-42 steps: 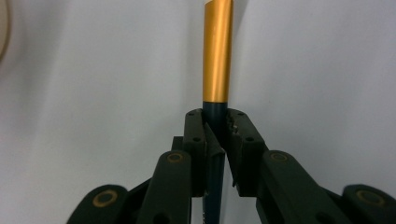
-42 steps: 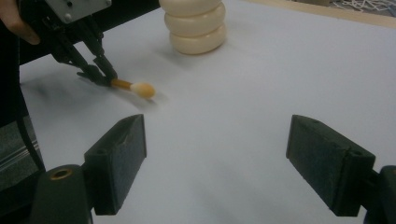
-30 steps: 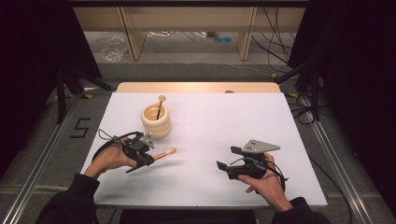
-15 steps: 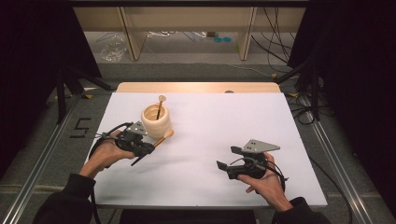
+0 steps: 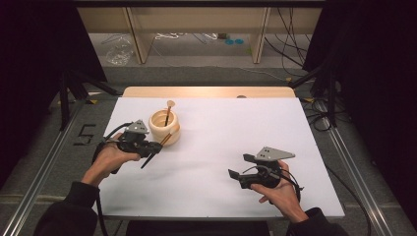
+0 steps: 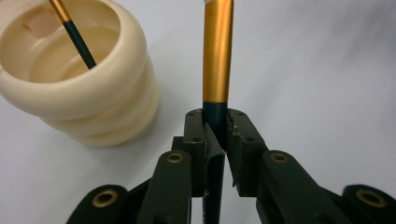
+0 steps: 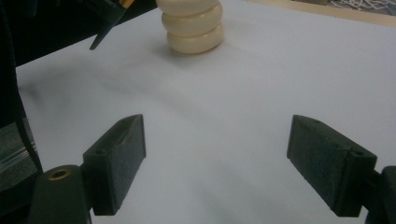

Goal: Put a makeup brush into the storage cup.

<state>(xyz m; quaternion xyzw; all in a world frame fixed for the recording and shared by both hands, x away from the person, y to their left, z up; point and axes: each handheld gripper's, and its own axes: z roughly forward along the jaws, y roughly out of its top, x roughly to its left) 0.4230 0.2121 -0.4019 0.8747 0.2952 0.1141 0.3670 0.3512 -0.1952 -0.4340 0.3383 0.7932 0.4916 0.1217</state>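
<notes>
Your cream ribbed cup (image 5: 164, 127) already holds one gold-and-dark brush (image 5: 168, 113) (leaning on the rim). Just beside the cup, your left claw (image 6: 215, 125) is clamped on a second brush (image 6: 217, 51). Your right claw (image 7: 215, 163) gapes apart, well away from the cup, over the white table (image 5: 236, 132).

Bright, even overhead light on white table (image 5: 221, 162), dark surrounds, soft shadows, slight blur in close-up pics.

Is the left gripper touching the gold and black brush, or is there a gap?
Touching. In the left gripper view, the left gripper is clamped shut on the brush: both pads press its black handle, beside the cream holder.
</notes>
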